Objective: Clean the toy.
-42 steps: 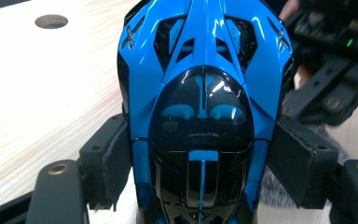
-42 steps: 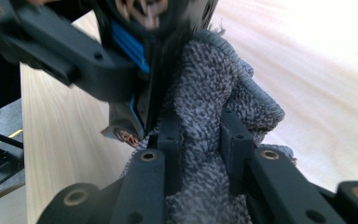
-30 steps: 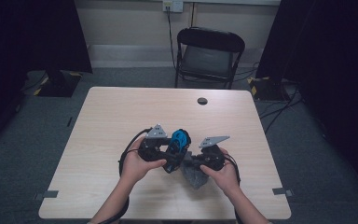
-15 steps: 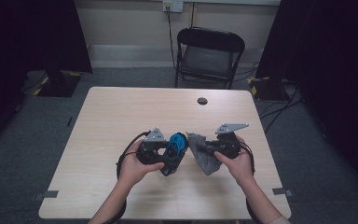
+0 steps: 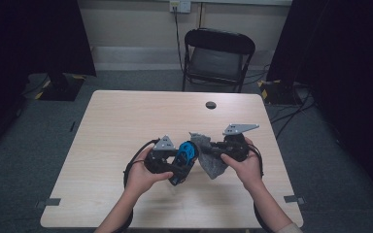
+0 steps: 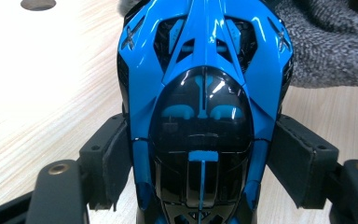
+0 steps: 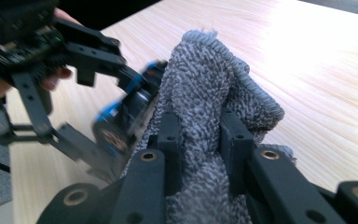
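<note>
The left gripper [image 5: 180, 167] clamps a glossy blue-and-black plastic toy car [image 6: 205, 107] between its jaws, one pad pressed against each flank of the body. The car is held above the pale wooden table [image 5: 126, 126], near its front middle. The right gripper [image 5: 212, 148] pinches a grey knitted terry cloth [image 7: 205, 102], bunched between its jaws. The cloth [image 5: 209, 158] hangs just beside the car [image 5: 187, 153], touching its side. A small dark round hole [image 5: 211, 105] sits near the table's far edge.
</note>
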Available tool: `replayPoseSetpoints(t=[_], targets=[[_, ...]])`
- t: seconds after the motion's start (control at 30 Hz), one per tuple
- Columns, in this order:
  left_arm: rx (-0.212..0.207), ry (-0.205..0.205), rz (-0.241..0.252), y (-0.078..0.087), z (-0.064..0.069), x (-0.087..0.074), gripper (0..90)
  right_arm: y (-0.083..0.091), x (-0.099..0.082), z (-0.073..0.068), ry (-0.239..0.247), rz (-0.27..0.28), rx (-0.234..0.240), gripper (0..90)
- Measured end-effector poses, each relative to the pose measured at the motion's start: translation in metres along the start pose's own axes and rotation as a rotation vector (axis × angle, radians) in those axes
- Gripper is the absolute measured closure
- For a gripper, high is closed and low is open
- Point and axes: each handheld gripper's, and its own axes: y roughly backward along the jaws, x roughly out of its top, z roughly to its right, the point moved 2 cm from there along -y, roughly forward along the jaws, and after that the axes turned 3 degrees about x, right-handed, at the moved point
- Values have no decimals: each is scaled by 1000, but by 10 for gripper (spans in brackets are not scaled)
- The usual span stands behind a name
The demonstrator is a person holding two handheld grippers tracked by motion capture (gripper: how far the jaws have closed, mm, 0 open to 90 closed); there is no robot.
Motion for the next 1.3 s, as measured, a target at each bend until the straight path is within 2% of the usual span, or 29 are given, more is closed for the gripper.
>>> replayPoseSetpoints(t=[0.23,0.67,1.03,1.3], targets=[[-2,-8,6,0,1,2,268,-7,0,-4,1,2,28,743],[0,8,18,3,0,5,268,-24,-16,-7,-21,-33,59,743],[6,16,25,3,-2,5,268,-44,-37,-11,-38,-89,83,743],[9,31,39,5,-4,6,268,-56,-49,-16,-20,-154,94,742]])
